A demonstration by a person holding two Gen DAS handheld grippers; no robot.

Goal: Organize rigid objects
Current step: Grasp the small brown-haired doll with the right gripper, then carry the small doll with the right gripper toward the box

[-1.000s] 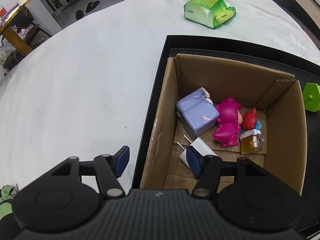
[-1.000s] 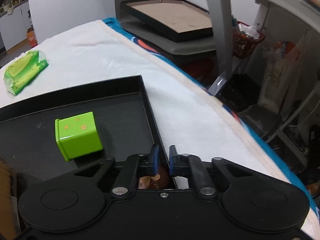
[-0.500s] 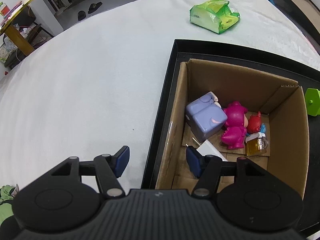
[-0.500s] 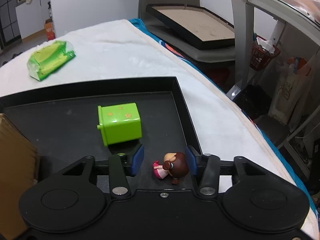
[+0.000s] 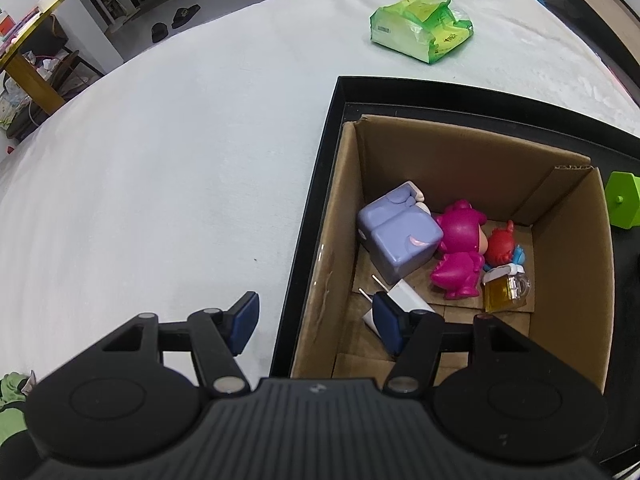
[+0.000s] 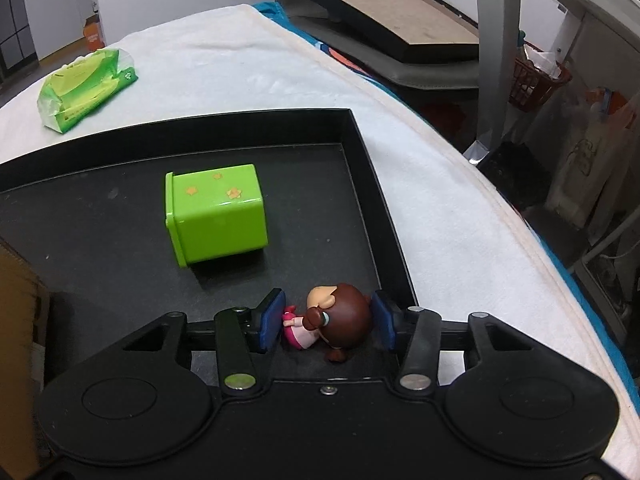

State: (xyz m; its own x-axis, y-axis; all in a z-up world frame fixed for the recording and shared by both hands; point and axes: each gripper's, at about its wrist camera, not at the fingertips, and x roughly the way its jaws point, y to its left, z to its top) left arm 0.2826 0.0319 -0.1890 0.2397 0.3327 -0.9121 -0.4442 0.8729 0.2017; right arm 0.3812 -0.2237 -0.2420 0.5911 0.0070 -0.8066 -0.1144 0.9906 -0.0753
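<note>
We hold a pair of tongs in each hand above a table covered in white cloth. On it lies a shallow black tray.

Our right tongs point down into the tray's near right corner. Their jaws are released and straddle a small doll with a big brown head and a pink dress, lying on its side on the tray floor. The left blue pad sits just beside the doll's pink skirt and the right pad just beside its head; we cannot tell whether either pad touches it. Farther into the tray, a lime green box with orange stars lies tipped on its side, apart from the doll.

Our left tongs hang released and grasp nothing; one pad is over the white cloth, the other over a cardboard box that stands in the tray's left part. Inside the box we see a lilac cube toy, a magenta figure touching it, a small red figure, a little amber mug and a white plug.

A green plastic packet rests on the cloth beyond the tray.
</note>
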